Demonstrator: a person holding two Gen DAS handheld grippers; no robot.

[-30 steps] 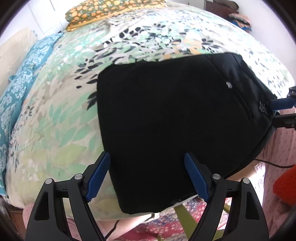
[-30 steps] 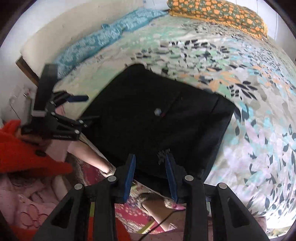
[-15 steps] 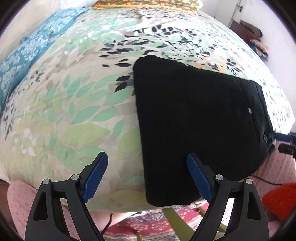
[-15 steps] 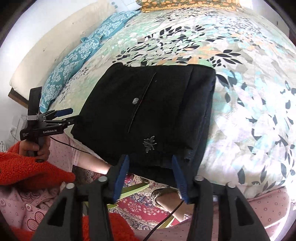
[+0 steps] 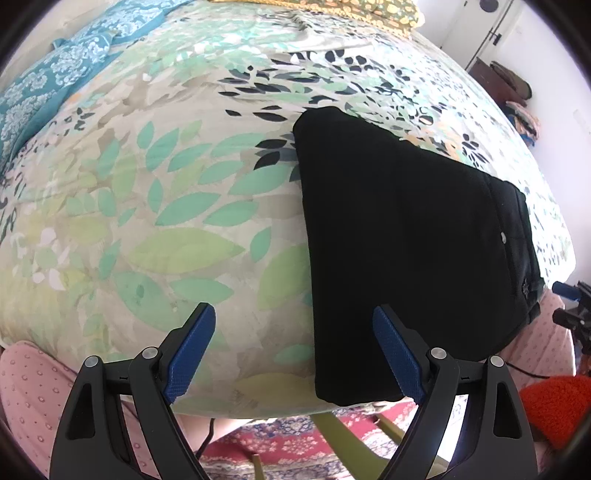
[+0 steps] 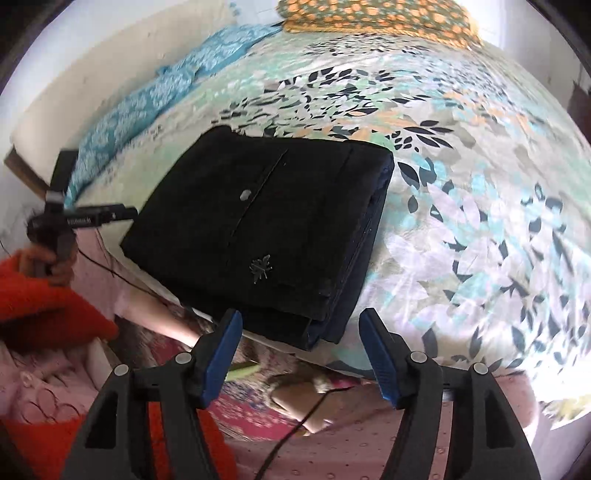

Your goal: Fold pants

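The black pants [image 5: 406,240] lie folded into a thick square on the bed, at its near edge. In the right wrist view the pants [image 6: 258,229] show a pocket seam, a small button and an embroidered mark on top. My left gripper [image 5: 293,317] hangs open over the sheet, with the pants' left edge below its right finger and nothing held. My right gripper [image 6: 300,317] hovers by the pants' near corner; its jaws are opening and the pads touch no cloth. The left gripper [image 6: 85,219] also appears there, left of the pants, and the right gripper [image 5: 572,306] at the left view's right edge.
The bed [image 5: 166,221] has a leaf-print sheet with room left of and beyond the pants. A blue patterned cloth [image 6: 155,96] and an orange flowered pillow [image 6: 376,18] lie at the far side. Below the bed edge are a red rug [image 5: 288,443], a person's pink-clad legs and a cable [image 6: 295,432].
The right gripper's jaws have spread wide from nearly closed at the pants' near edge. The left gripper has slid left and rolled, so the pants now sit to its right.
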